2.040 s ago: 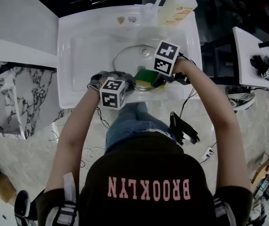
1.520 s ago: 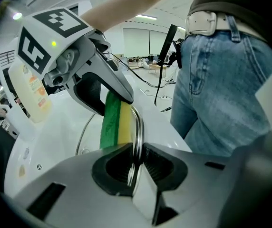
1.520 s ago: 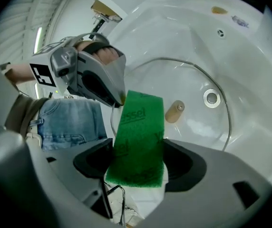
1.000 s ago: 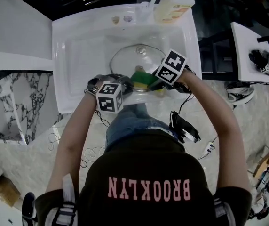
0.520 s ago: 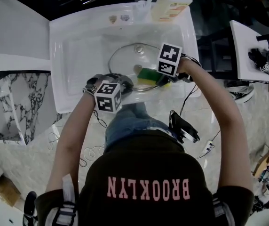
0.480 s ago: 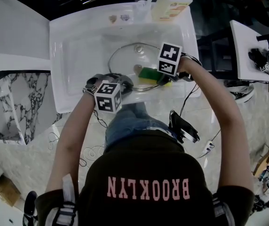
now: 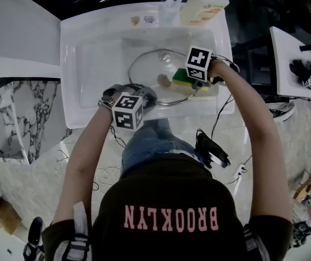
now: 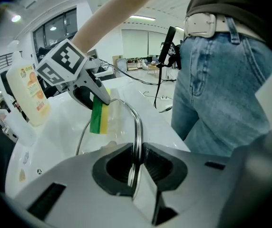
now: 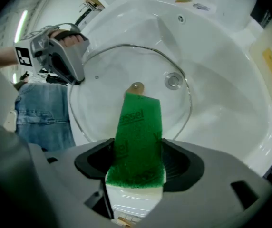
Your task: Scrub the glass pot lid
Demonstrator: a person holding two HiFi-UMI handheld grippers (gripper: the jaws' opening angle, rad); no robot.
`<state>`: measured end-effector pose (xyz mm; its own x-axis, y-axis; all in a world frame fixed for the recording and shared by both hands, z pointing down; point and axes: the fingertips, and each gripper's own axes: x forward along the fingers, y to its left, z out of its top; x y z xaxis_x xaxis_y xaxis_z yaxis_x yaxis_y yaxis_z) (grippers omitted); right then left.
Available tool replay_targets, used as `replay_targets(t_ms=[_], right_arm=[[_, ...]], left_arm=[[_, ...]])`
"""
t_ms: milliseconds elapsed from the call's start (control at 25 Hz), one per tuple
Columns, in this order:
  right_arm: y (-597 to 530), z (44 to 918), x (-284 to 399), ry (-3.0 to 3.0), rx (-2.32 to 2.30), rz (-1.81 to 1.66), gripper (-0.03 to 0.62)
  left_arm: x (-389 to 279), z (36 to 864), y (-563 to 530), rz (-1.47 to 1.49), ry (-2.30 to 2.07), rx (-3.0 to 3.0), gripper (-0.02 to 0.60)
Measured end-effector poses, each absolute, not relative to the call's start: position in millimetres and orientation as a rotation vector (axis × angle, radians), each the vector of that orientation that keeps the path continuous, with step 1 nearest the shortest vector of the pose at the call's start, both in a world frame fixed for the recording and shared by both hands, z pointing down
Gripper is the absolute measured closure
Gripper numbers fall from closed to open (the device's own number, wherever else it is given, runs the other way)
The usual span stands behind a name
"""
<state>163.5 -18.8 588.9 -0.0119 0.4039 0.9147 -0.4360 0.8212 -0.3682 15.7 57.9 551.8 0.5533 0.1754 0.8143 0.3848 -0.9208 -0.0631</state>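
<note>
The left gripper (image 8: 135, 167) is closed on the metal rim of the glass pot lid (image 7: 150, 75). Both pads press the rim's near edge, and the rim arcs away from the jaws. The right gripper (image 9: 136, 165) is closed on a sponge (image 9: 137, 137), which fills the gap between its pads. The green scouring face is turned toward that gripper's camera, with the yellow layer beneath it. The free end of the sponge projects past the jaws over the right part of the lid, close to the lid's brown knob (image 9: 137, 86). No view confirms contact between sponge and glass.

In the head view, the left gripper (image 7: 140, 95) is at the near side of the lid and the right gripper (image 7: 186, 79) at its right side. The two are well apart.

The lid sits inside the basin of a white sink (image 7: 90, 64), with its near rim at the sink's near wall. The drain (image 9: 174, 81) shows through the glass. A soap bottle (image 7: 201, 7) stands on the far right corner of the sink.
</note>
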Motion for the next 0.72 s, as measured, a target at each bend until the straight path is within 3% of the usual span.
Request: replay_targets(t_ms=[400,720], right_arm=[[-38.5,596.8,174.5,-1.472,0.224,0.653,0.297],[-50.9,545.8,152.3,-1.741,0.434,0.749,0.296]], left_arm=[[14.0,551.9,56.5,-1.294,-0.463,-2.551,0.523],[9.0,552.8,55.9,-1.301,-0.454,-2.533,0.523]])
